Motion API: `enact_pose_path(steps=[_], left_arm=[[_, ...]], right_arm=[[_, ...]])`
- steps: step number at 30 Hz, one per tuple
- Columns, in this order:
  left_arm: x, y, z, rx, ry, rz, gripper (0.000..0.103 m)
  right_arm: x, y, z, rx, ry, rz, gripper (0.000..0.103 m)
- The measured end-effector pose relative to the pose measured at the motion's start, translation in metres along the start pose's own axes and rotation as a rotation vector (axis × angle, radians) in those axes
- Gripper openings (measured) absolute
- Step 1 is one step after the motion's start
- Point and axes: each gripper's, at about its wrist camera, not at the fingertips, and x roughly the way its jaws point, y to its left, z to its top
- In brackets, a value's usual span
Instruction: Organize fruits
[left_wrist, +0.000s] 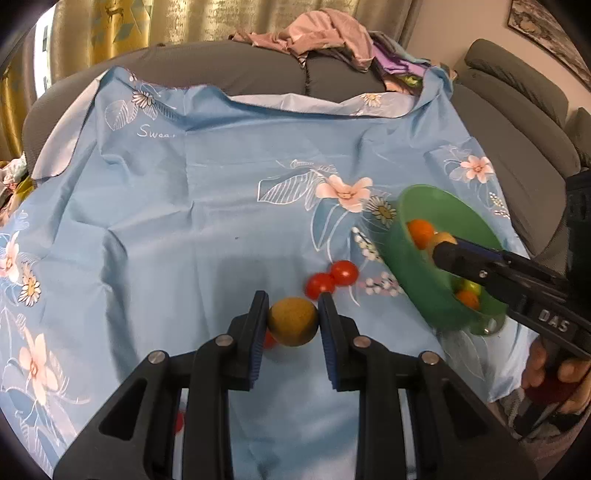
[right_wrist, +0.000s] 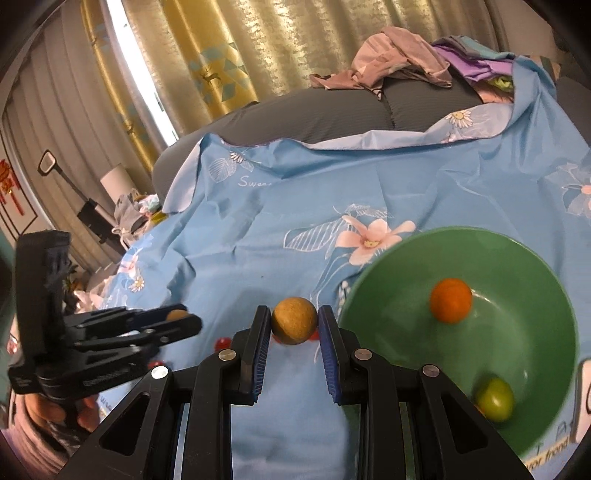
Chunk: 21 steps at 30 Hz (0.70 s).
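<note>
My left gripper (left_wrist: 293, 320) is shut on a brown round fruit (left_wrist: 292, 321) above the blue floral cloth (left_wrist: 184, 206). Two red tomatoes (left_wrist: 332, 278) lie just beyond it, and more red fruit peeks out under the fingers. My right gripper (right_wrist: 294, 321) is shut on another brown round fruit (right_wrist: 294, 320), left of the green bowl (right_wrist: 388, 306). The bowl holds an orange fruit (right_wrist: 450, 301) and a green fruit (right_wrist: 495, 398). In the left wrist view the right gripper (left_wrist: 448, 254) reaches over the bowl (left_wrist: 417, 284). The left gripper (right_wrist: 177, 321) shows at the left of the right wrist view.
The cloth covers a grey sofa (left_wrist: 258, 70) with a pile of clothes (left_wrist: 325, 37) on its back. Gold curtains (right_wrist: 240, 48) hang behind. Clutter (right_wrist: 136, 210) sits beyond the cloth's left edge.
</note>
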Motion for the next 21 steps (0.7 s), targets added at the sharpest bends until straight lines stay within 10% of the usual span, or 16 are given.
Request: enact_pose_path(steps=[21], left_arm=[[-0.022,-0.076,0.014,0.121,-0.041,-0.067,0.027]], right_arm=[[-0.053,-0.03,-0.025,0.061,-0.078,-0.063,0.028]])
